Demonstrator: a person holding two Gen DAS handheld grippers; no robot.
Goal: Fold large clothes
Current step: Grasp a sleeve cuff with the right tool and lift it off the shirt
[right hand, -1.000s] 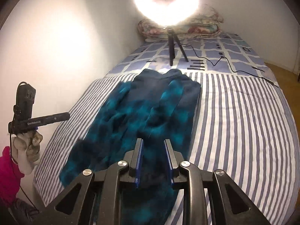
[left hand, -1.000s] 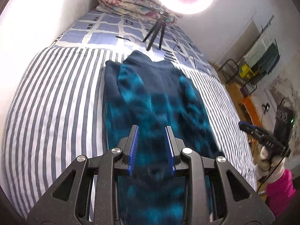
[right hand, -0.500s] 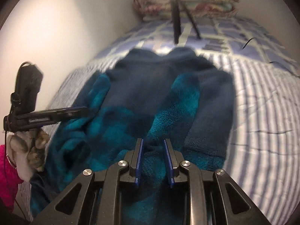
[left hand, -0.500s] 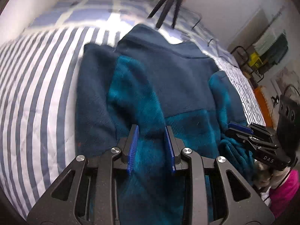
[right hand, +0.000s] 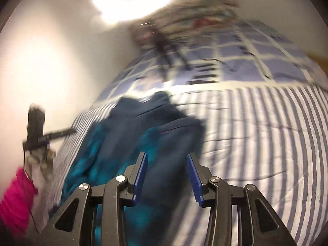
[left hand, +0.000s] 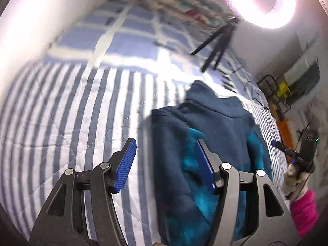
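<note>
Both of my tongs have let go of the fleece since half a second back, when each pair pinched a fold of it, and both views have swung up so the ring light shows again. My left gripper (left hand: pixel 165 165) has its blue pads (left hand: pixel 125 166) standing apart and its jaws are opening; between them I see striped sheet and the dark edge of the garment, not pressed by either pad. My right gripper (right hand: pixel 168 177) is likewise parted and its jaws are opening, with navy cloth lying below the gap and untouched.

The fleece jacket (left hand: pixel 207 143), navy with teal patches, lies folded lengthwise on the striped bedsheet (left hand: pixel 61 112), its collar toward the checked blue sheet (right hand: pixel 256 61) at the far end. A black tripod (left hand: pixel 217 45) stands on the bed beyond the collar under the ring light (left hand: pixel 260 2), with a folded quilt (right hand: pixel 201 18) behind it.

In the right view my other handle carries some white lettering, too blurred to read. A pink sleeve (right hand: pixel 14 196) shows at the lower left there.
</note>
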